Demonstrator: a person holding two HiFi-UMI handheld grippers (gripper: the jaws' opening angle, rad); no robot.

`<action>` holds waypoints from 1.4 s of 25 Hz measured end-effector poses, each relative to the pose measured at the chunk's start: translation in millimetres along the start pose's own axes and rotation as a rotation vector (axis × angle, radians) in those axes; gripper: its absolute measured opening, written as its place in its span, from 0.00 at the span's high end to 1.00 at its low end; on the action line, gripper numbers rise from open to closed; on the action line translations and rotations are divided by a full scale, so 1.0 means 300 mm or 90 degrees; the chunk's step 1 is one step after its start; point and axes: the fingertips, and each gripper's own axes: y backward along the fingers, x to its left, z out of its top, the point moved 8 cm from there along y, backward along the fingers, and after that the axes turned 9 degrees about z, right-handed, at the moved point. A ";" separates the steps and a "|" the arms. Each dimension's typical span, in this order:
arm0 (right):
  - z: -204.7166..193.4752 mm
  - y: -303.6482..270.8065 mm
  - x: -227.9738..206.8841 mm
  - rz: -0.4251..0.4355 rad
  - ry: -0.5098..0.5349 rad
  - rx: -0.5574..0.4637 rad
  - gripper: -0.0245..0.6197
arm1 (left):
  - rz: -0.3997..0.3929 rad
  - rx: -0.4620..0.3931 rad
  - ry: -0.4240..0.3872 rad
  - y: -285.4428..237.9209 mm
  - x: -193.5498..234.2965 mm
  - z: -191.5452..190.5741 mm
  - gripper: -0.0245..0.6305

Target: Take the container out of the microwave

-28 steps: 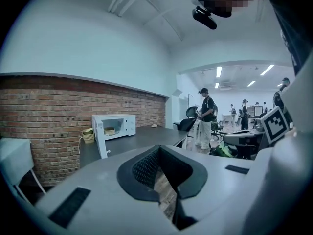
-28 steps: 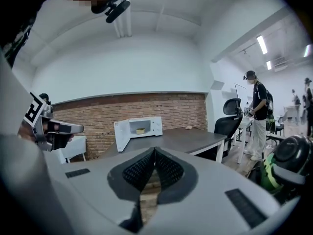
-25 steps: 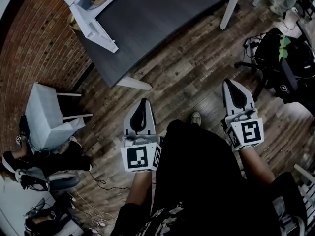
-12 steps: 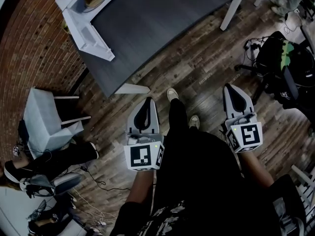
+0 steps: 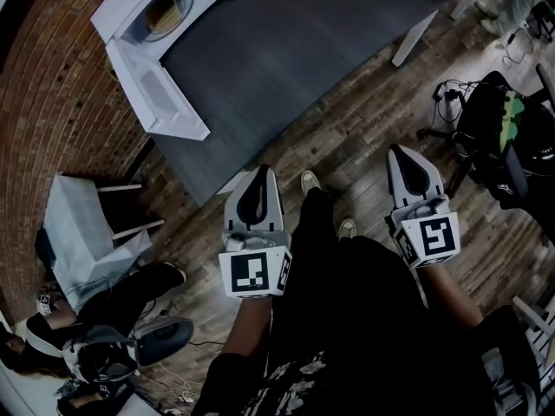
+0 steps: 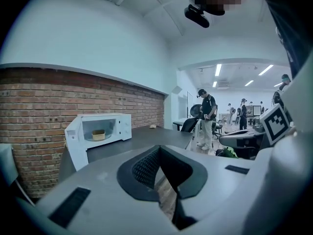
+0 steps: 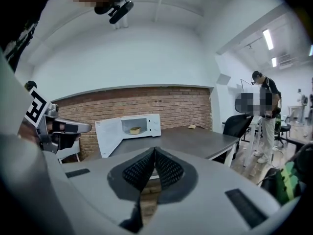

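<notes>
**Q:** What did the room hold, read from left to right?

**A:** A brick wall (image 5: 61,85) ran down the left above a plank floor (image 5: 347,137). The white microwave (image 6: 123,126) stood at the far left corner of the dark table (image 5: 295,42). Its door (image 5: 160,94) hung open, and the container (image 5: 163,9) sat inside on the turntable.

**Q:** What had just changed?

**A:** The table and microwave had drawn nearer and sat lower in the head view than a second before. The left gripper (image 5: 258,176) now lay over the table's near corner. This suggested an approach under way, with the reach not yet begun.

**Q:** And the grippers?

**A:** The left gripper's jaws were pressed together on nothing. The right gripper (image 5: 399,156), over the floor, was likewise closed and empty. Both were well apart from the container.

**Q:** Was any writing legible?

**A:** None. Only the black-and-white square markers on the left cube (image 5: 253,271) and the right cube (image 5: 429,237) could be made out.
</notes>
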 end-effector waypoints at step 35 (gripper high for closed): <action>0.289 -0.944 0.042 0.147 0.069 0.026 0.86 | 0.027 0.007 0.092 -0.632 0.417 0.080 0.95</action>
